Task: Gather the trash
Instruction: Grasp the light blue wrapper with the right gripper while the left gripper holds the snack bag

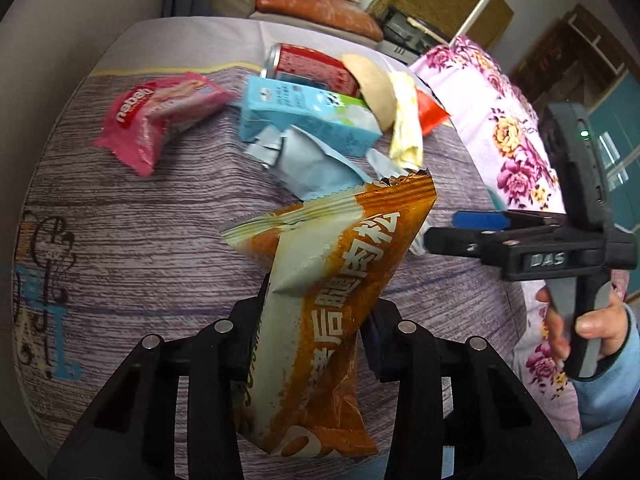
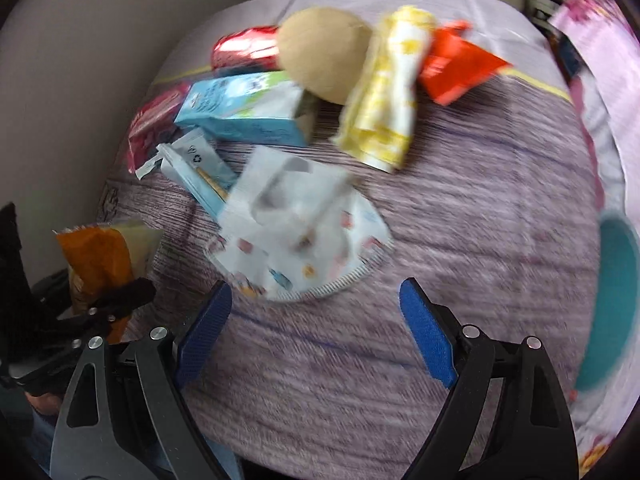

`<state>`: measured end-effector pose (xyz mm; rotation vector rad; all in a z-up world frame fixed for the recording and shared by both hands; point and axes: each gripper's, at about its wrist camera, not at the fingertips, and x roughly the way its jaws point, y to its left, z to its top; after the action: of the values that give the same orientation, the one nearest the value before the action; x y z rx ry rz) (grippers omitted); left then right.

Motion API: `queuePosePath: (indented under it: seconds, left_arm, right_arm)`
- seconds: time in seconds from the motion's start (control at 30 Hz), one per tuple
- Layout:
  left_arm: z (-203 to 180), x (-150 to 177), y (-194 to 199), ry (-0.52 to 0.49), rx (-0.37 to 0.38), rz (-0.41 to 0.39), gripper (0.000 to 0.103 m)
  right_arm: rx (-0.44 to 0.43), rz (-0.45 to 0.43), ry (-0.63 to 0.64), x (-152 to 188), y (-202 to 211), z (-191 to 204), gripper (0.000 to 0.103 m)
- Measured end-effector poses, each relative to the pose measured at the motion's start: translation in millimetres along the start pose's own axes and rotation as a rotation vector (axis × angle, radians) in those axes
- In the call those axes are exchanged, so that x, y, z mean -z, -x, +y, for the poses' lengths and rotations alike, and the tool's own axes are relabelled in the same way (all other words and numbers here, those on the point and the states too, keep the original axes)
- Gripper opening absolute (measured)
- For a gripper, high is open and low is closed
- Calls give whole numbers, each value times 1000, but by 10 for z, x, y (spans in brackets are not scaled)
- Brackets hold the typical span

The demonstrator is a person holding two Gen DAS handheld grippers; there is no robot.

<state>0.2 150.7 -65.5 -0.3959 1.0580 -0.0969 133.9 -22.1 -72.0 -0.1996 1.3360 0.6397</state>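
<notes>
Left wrist: left gripper (image 1: 312, 312) jaws clamp orange snack wrapper (image 1: 328, 280); right gripper (image 2: 316, 320) jaws wide, empty.

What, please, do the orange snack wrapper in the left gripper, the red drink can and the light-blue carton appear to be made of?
Orange snack wrapper: thin glossy plastic film, probably; it creases sharply and has a serrated sealed edge. Red drink can: metal, likely aluminium, given its silvery rim and shiny printed wall. Light-blue carton: coated paperboard by the look of it, with flat printed faces and folded edges.

Both wrist views downward, shared tabletop (image 1: 120, 240).
</notes>
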Motion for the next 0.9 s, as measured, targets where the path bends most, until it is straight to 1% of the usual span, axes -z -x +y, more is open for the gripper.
queuePosePath:
  seconds: [0.17,0.23,0.27,0.3,0.33,0.37,0.43,0.47,0.5,0.53,0.57,0.6,0.63,0.77,0.9]
  left_arm:
    - [102,20,-29,21,2,11,40]
    - [119,34,-46,33,5,13,40]
    - [116,32,-61,38,7,14,41]
    - [119,36,-67,41,9,15,41]
    - [115,34,-73,41,9,15,41]
    - [105,32,-78,41,9,14,41]
    - [90,36,-90,46,11,13,41]
    - [88,34,-96,49,11,11,41]
    - [86,39,-100,54,9,8,41]
    - [78,22,-125,58,8,8,41]
    - [75,22,-134,65,7,9,41]
    - [65,20,-142,70,6,7,41]
    - [77,26,-130,73,6,6,41]
    - [76,43,-50,70,1,-9,41]
    - [65,27,14,62,-3,-23,40]
  right_arm:
    - [33,20,36,-78,-217,55,82]
    - [47,-7,67,-55,-209,74,82]
    - [54,-6,76,-42,-218,78,82]
    - [66,-13,88,-27,-216,89,80]
    - [95,-22,110,1,-221,119,74]
    - [132,-32,137,34,-223,153,70]
    - [171,-46,172,113,-256,236,58]
    - [177,-55,185,147,-259,271,56]
    - [178,-62,199,169,-251,303,47]
    - [176,-65,206,193,-249,338,34]
    - [168,-66,217,211,-244,380,24]
    - [159,-59,222,227,-247,407,8]
    - [154,-55,223,236,-248,414,4]
    - [109,-46,195,297,-175,356,3]
    - [90,-79,150,285,35,255,2]
